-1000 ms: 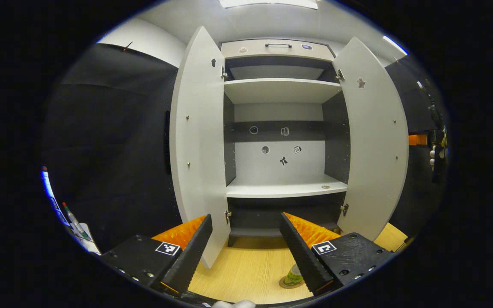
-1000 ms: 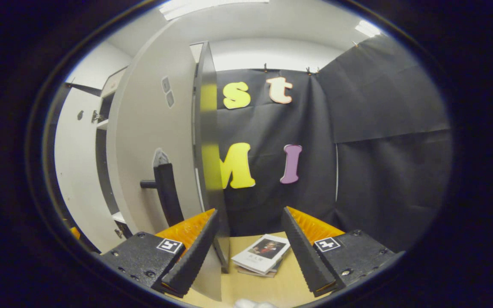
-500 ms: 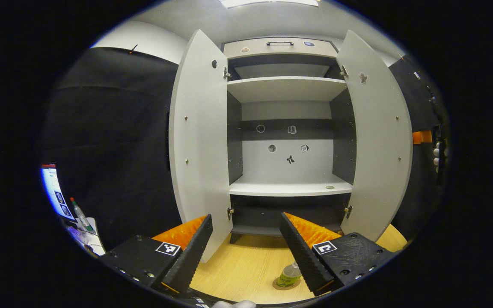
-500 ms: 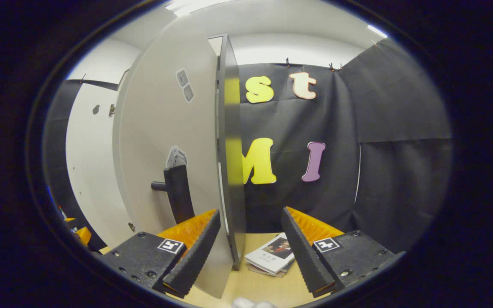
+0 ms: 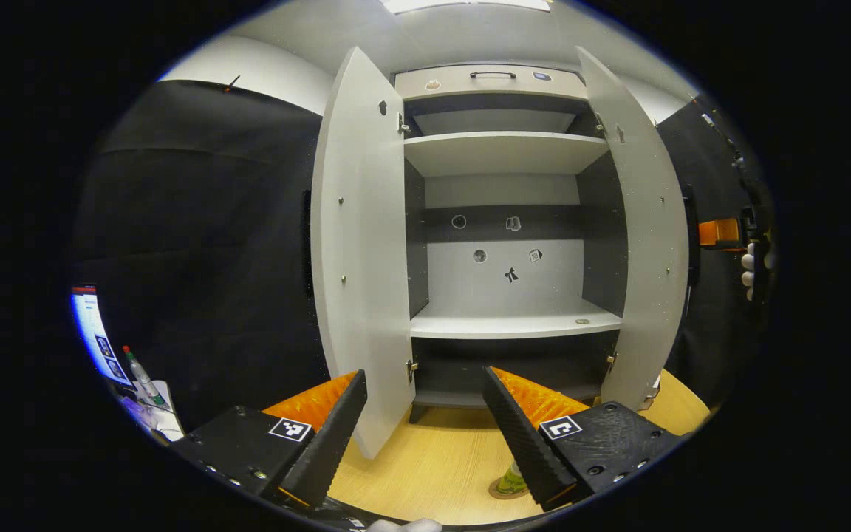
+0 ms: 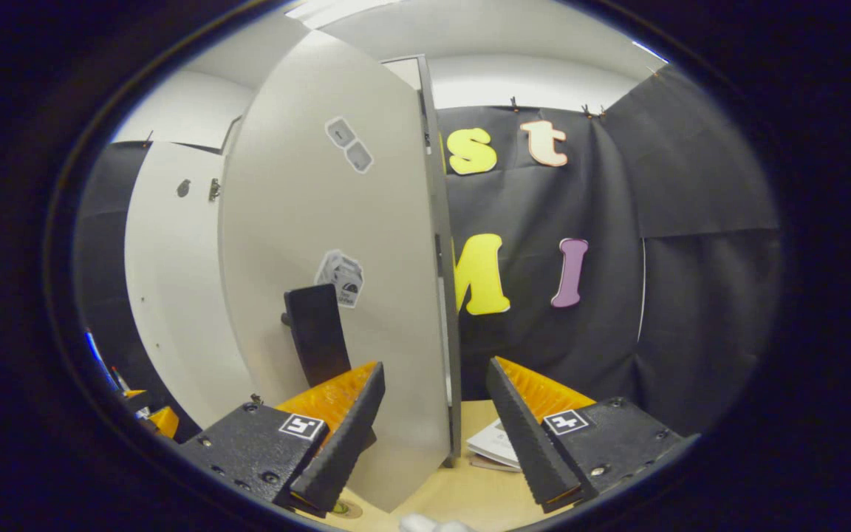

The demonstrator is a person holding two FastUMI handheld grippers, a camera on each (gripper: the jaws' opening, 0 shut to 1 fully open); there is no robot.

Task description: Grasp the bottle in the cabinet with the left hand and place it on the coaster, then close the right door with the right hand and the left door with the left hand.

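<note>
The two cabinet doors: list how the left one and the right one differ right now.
1. In the left gripper view the left door shows its broad inner face, while the right door looks narrower, turned more edge-on.
2. The right door has the right gripper straddling its free edge, fingers open; the left door has nothing at it, the left gripper being back over the table.

Both are pale grey and open.

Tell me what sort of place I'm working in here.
Most likely a staged recording booth, not a lived-in home: black cloth walls enclose it, an open white cabinet with bare shelves stands on a wooden tabletop, and a monitor glows at the side.
</note>
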